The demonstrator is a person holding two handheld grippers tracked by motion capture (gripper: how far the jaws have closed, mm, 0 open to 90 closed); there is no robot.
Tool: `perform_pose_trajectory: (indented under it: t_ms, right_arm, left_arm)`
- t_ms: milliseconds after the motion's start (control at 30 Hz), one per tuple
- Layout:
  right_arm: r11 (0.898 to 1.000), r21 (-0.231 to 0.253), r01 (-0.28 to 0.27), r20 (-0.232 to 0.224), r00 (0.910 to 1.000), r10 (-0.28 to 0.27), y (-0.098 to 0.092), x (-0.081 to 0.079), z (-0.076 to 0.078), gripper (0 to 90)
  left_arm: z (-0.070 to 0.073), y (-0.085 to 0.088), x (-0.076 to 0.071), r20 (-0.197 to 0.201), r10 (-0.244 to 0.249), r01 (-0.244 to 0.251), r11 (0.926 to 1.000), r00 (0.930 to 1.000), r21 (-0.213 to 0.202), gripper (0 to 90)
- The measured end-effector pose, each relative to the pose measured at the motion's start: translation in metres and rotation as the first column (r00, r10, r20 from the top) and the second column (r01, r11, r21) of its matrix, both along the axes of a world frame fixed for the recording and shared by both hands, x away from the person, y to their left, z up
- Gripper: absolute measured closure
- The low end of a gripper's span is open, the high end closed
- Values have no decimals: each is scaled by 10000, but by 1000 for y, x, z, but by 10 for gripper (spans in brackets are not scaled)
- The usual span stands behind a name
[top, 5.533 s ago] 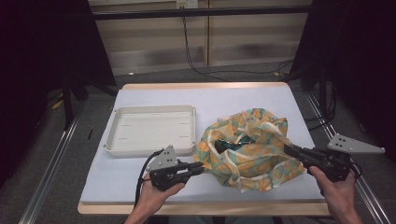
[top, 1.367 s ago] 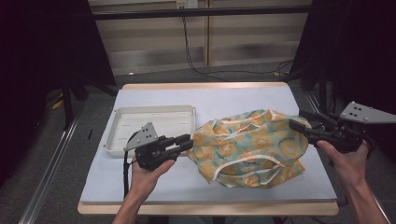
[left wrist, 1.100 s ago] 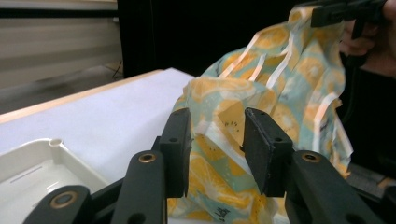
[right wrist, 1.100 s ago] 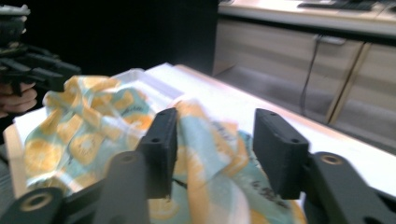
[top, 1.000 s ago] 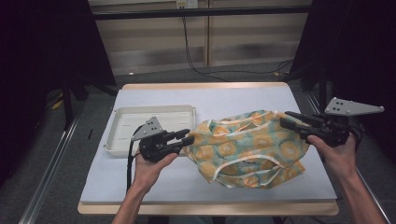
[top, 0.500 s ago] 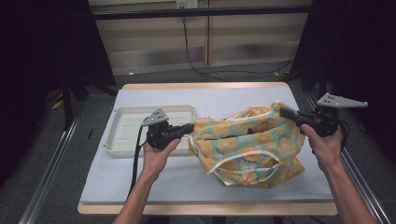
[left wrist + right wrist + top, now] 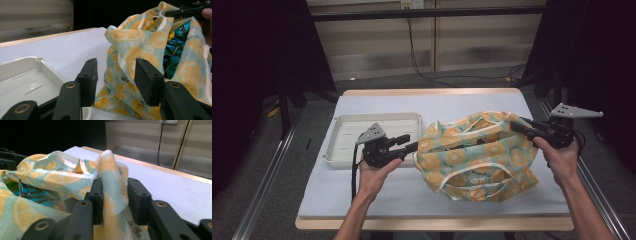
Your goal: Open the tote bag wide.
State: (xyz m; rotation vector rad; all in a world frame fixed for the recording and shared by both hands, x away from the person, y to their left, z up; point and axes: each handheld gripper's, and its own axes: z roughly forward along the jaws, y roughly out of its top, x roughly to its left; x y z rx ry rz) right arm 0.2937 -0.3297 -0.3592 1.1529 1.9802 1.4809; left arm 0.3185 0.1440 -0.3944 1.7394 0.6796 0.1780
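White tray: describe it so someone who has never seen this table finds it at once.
On the pale blue table, look at the left half, beside the lemon-print fabric bag. The white tray is a shallow rectangular dish with rounded corners and faint ridges in its floor, lying just behind the left gripper. It is the one rigid, plain white thing there; the bag is soft and patterned.

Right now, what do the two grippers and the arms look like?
Both grippers are black with flat rectangular fingers. The left gripper and right gripper each carry a grey three-cornered plate on top; a black cable trails from the left one. The forearms are bare, with no sleeves in view.
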Motion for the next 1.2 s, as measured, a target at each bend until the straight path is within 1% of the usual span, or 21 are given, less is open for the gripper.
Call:
perform_pose_trajectory:
  t_ms: [167,233,300,333,367,400,533,567,633,667,700,733,833,900,967,1033,1067,1100,1133,1167,1200]
  right_arm:
    - [10000,28,-24,329,9995,23,-2,-6,11,592]
    - [10000,28,-62,474,9989,61,-1,-8,17,572]
    - [9999,38,-108,607,9981,106,1,-9,23,565]
    - [9999,56,-134,701,9975,130,1,-10,26,569]
    - [9996,92,-283,763,9967,275,2,-11,29,571]
    - [9994,103,-320,835,9960,311,3,-12,32,574]
    - [9979,211,-613,1068,9925,587,8,-18,39,658]
    - [9972,154,-729,1065,9918,708,10,-19,40,676]
    - [9949,89,-1004,974,9903,991,13,-20,40,710]
    - [9941,28,-1088,904,9900,1081,14,-20,39,717]
    - [9932,-37,-1165,821,9898,1164,15,-20,38,719]
    - [9923,-65,-1233,732,9896,1234,17,-20,36,718]
    - [9913,-443,-1243,563,9903,1267,22,-18,30,661]
    - [9916,-491,-1197,550,9910,1224,23,-17,28,642]
    - [9921,-624,-1084,433,9929,1112,22,-14,26,632]
    - [9925,-728,-985,247,9946,1006,21,-9,22,605]
    - [9920,-725,-1030,166,9944,1045,20,-7,21,594]
    - [9920,-725,-1030,166,9944,1045,20,-7,21,594]
    - [9908,-727,-1144,149,9932,1158,20,-9,22,577]
    - [9898,-720,-1228,268,9918,1250,21,-12,24,578]
    - [9891,-706,-1289,392,9905,1319,21,-15,27,578]
  left_arm:
    - [8,2,-9,257,-292,295,9995,9992,-129,536]
    - [14,0,-14,396,-803,822,9954,9960,-490,570]
    - [18,-3,-19,568,-1041,1066,9934,9929,-428,606]
    - [20,-6,-21,600,-1261,1287,9909,9902,-403,619]
    - [20,-6,-21,600,-1261,1287,9909,9902,-403,643]
    - [23,-12,-24,709,-1579,1604,9865,9849,-323,657]
    - [26,-26,-28,697,-2074,2102,9770,9758,-358,657]
    - [26,-30,-28,685,-2201,2227,9743,9731,-331,655]
    - [25,-39,-28,697,-2298,2314,9727,9707,-155,640]
    - [23,-43,-27,667,-2292,2306,9730,9711,-136,626]
    - [21,-47,-26,603,-2398,2413,9702,9690,-201,612]
    - [20,-51,-25,564,-2425,2433,9699,9685,-79,607]
    - [18,-60,-25,563,-2585,2586,9660,9644,69,571]
    - [17,-62,-25,529,-2662,2659,9639,9625,137,570]
    - [16,-67,-25,405,-2845,2828,9583,9578,421,571]
    - [17,-69,-28,548,-3008,2983,9532,9521,499,661]
    - [17,-69,-29,547,-3206,3179,9467,9456,521,697]
    - [17,-69,-29,547,-3206,3179,9467,9456,521,749]
    - [17,-70,-31,596,-3370,3339,9409,9396,574,796]
    - [17,-71,-34,597,-3668,3630,9295,9284,658,846]
    - [18,-71,-35,609,-3662,3619,9295,9286,705,883]
